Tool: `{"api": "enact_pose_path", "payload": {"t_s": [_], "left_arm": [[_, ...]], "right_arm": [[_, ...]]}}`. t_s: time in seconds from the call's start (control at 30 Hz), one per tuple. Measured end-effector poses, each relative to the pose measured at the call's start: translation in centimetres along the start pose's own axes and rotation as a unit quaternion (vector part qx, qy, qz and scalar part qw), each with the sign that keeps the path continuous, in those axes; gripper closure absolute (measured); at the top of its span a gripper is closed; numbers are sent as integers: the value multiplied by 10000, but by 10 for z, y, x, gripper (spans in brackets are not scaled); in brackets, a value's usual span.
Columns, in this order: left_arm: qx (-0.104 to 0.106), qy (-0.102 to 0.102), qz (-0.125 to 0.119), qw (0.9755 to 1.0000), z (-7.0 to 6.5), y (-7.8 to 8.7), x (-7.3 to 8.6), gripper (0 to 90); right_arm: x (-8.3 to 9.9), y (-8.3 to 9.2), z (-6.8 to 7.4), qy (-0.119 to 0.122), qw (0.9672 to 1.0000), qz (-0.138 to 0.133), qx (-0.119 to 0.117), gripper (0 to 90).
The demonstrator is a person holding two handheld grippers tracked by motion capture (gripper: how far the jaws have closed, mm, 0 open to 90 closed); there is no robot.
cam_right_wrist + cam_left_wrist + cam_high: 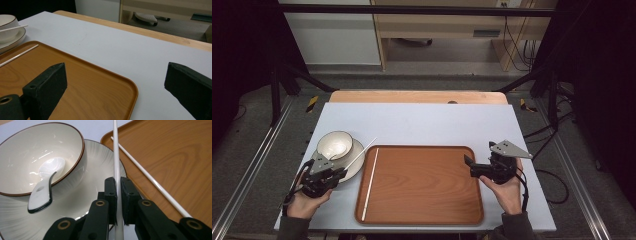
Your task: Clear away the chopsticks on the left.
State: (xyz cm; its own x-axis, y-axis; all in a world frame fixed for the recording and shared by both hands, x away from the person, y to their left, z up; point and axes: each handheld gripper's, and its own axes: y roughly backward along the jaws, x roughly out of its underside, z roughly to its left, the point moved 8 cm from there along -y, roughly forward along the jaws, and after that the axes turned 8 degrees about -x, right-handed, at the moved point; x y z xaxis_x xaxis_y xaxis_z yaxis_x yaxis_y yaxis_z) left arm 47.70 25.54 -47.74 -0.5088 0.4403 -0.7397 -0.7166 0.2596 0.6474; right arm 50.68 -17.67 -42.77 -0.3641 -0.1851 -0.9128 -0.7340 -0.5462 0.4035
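We see the left claw (pixel 118 195) clamped tight on a slim white chopstick (pixel 116 157), which runs straight up between its pads over the ribbed plate (pixel 100 165). A second smooth chopstick (pixel 150 178) lies on the wood-grain tray (pixel 175 157). Our right claw (pixel 115 82) gapes wide, holding nothing.

Your left gripper (pixel 338 172) is clamped tight; your right gripper (pixel 472 166) hangs level, jaws spread wide.

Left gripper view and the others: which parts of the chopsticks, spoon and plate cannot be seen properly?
- Held chopstick: in the left gripper view its near part passes between the pads of the left hand-held gripper and leaves the bottom edge.
- Spoon: too small to make out in the high view.
- Plate: the bowl covers much of it.
- Second chopstick: its near end lies behind the jaw arm.
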Motion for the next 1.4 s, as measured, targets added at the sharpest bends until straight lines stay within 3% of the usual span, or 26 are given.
{"api": "enact_pose_path", "payload": {"t_s": [0.33,0.53,0.63,0.8,0.97,1.07,1.27,1.4], "left_arm": [[-146,217,-200,9995,-18,9,-16,839],[-344,422,-426,9976,-30,12,-26,840],[-403,389,-542,9970,-38,14,-30,839],[-536,584,-538,9954,-47,12,-31,839],[-626,932,-562,9921,-56,12,-35,839],[-613,1300,-688,9872,-64,12,-37,840],[-808,1470,-762,9829,-75,12,-31,839],[-840,1701,-819,9784,-82,10,-24,838]], "right_arm": [[0,0,0,2,10000,-14,7,46],[-1,1,0,0,10000,-25,8,45],[-1,2,-1,3,10000,-26,15,45],[-2,3,-1,-7,10000,-37,36,45],[-3,5,-3,-31,10000,-74,45,46],[-4,5,-2,-33,9999,-90,33,46],[-3,3,0,-19,10000,-61,0,46],[-2,3,-1,-30,10000,-49,4,45]]}}
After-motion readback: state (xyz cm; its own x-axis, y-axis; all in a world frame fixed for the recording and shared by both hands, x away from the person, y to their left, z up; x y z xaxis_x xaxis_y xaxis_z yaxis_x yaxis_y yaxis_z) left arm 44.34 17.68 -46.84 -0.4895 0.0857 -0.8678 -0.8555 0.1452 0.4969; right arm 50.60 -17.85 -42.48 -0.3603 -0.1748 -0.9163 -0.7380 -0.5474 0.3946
